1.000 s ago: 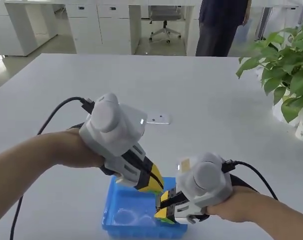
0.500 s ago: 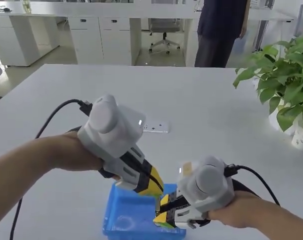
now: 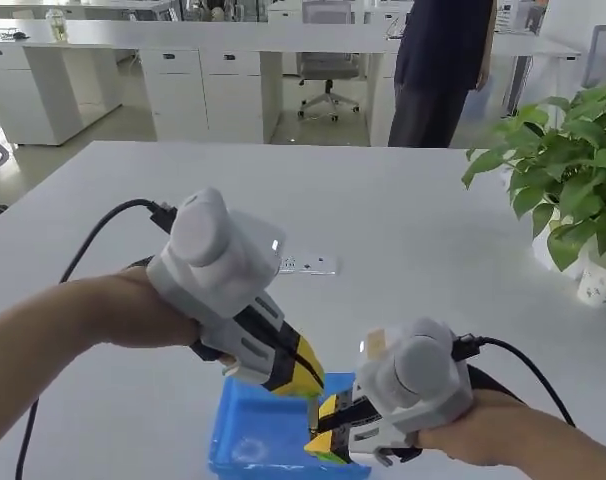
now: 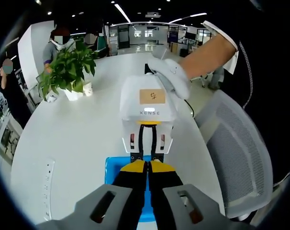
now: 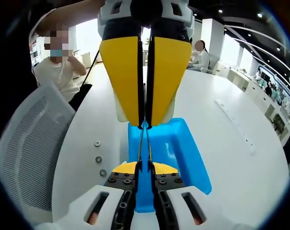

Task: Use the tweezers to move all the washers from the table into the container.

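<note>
Head view, grippers: the left gripper (image 3: 307, 381) and the right gripper (image 3: 323, 426) meet nose to nose above the blue container (image 3: 245, 418), at the near edge of the white table (image 3: 413, 230).
Head view, container: open tray. There are pale shapes on its floor, too blurred to call washers.
Left gripper view, tongs: this gripper's yellow-tipped jaws are pressed together with no gap. The right gripper faces them head-on, with the container below both.
Right gripper view, tweezers: the tweezers (image 5: 144, 143) are thin metal and run forward out of the right gripper's jaws, which are clamped on them. Their far end reaches the left gripper's closed tips. I cannot tell whether those tips pinch it.
Right gripper view, washers: three washers (image 5: 98, 159) lie flat in a row on the bare table, just beside the container. That is its near side, judging by the chair.
Washers, handling: probably light, hard and slick, lying flush with a smooth tabletop, so they are likely to skid or pop free.
Washers, where to hold: the ring wall looks best, with one tine through the hole and one outside.
Tweezers, handling: springy and narrow, so a grip at mid-length should close the tips evenly.
</note>
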